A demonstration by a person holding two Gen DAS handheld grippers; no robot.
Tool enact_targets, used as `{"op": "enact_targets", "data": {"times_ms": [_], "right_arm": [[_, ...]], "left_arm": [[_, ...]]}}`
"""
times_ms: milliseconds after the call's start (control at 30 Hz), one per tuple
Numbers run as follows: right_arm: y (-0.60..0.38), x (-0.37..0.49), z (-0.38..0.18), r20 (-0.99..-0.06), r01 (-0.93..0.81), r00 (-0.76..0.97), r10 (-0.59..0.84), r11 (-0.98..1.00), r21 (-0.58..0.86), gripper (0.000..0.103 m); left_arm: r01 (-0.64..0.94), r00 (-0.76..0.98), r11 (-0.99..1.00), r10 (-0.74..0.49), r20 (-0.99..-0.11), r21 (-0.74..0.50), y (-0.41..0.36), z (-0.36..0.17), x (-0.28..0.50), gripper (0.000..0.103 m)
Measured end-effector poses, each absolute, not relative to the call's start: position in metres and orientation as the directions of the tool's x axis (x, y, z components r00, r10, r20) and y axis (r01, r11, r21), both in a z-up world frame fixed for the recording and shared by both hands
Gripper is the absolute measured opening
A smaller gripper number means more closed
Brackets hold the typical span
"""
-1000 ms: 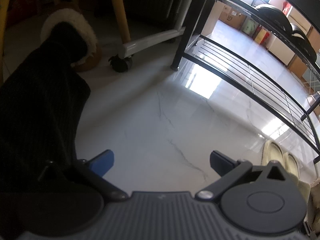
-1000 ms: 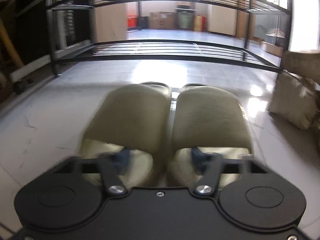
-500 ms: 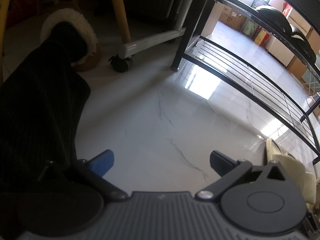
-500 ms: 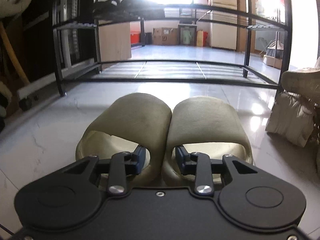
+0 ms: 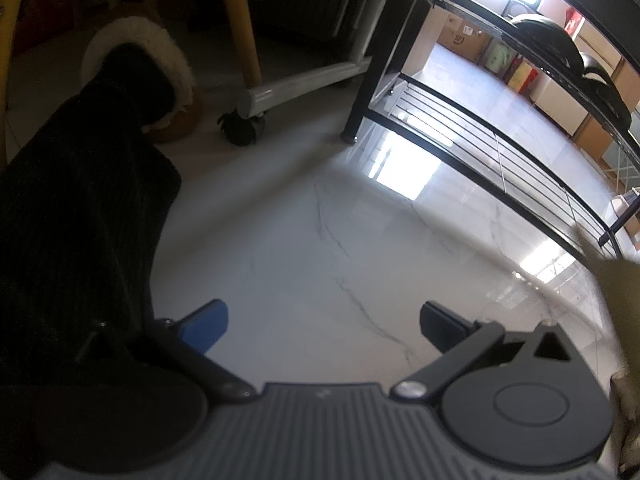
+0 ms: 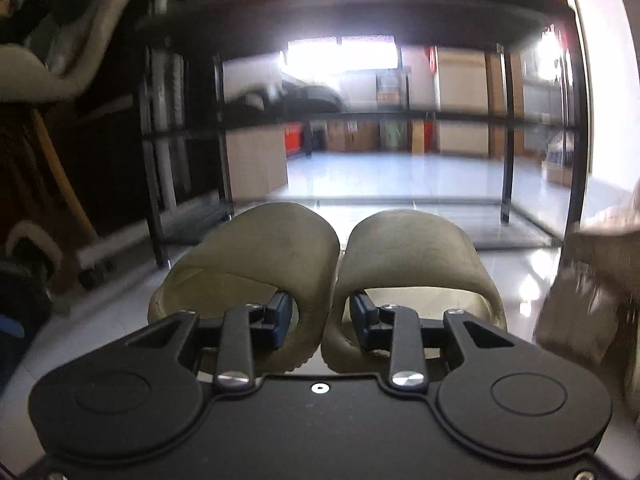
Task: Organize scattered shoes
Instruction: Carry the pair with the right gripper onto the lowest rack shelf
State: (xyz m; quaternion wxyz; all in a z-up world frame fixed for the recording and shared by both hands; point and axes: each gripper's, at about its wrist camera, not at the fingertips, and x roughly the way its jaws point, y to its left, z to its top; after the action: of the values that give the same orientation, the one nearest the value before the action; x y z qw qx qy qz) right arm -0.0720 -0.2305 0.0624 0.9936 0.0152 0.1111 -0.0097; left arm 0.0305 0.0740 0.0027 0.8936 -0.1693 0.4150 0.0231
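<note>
I am holding two beige slippers [image 6: 324, 276] side by side in my right claw [image 6: 320, 320]; one finger is reaching inside each slipper, and the two inner walls are being pinched together between the pads. The pair is hanging clear of the pale marble floor [image 5: 320, 248], toes pointing toward the far black shoe rack [image 6: 400, 116]. On the rack's middle shelf, two dark shoes [image 6: 304, 96] are lying at the left, blurred. My left claw [image 5: 324, 322] is standing wide over the bare floor, nothing between its two fingers. At the far left, one dark fur-trimmed boot [image 5: 140, 68] is standing beside a yellow pole [image 5: 240, 20] and one castor wheel [image 5: 242, 130]. At the right edge of the left view, a blurred beige shape is showing, probably the slippers.
</note>
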Motion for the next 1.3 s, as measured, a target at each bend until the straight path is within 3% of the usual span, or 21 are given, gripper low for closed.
{"op": "enact_targets", "data": {"times_ms": [200,433,800,1067,1167,1267,1300], "right_arm": [[-0.255,-0.061,0.118,-0.047,0.027,0.999,-0.025,0.999,0.034,0.033],[-0.297,0.011,0.170,0.033,0.073,0.997,-0.074,0.997,0.035,0.034],[-0.341,0.177,0.185,-0.053,0.135,0.990,-0.133,0.990,0.035,0.035],[-0.366,0.237,0.166,-0.132,0.116,0.984,-0.120,0.993,-0.038,0.036],[-0.369,0.251,0.157,-0.169,0.111,0.978,-0.125,0.990,-0.086,0.046],[-0.375,0.254,0.151,-0.171,0.160,0.971,-0.164,0.986,-0.038,0.074],[-0.376,0.251,0.149,-0.161,0.169,0.972,-0.171,0.985,-0.024,0.089]], "left_arm": [[-0.182,0.652,0.941,-0.102,-0.751,-0.286,0.074,0.003,0.031,0.102],[-0.189,0.654,0.935,-0.107,-0.749,-0.299,0.077,0.004,0.030,0.102],[-0.192,0.654,0.942,-0.086,-0.752,-0.275,0.076,0.007,0.030,0.102],[-0.218,0.666,0.925,-0.091,-0.740,-0.310,0.078,0.009,0.033,0.102],[-0.221,0.646,0.925,-0.100,-0.757,-0.310,0.075,0.004,0.039,0.102],[-0.209,0.636,0.931,-0.105,-0.765,-0.301,0.071,0.002,0.040,0.102],[-0.207,0.636,0.931,-0.106,-0.765,-0.301,0.071,0.001,0.040,0.102]]}}
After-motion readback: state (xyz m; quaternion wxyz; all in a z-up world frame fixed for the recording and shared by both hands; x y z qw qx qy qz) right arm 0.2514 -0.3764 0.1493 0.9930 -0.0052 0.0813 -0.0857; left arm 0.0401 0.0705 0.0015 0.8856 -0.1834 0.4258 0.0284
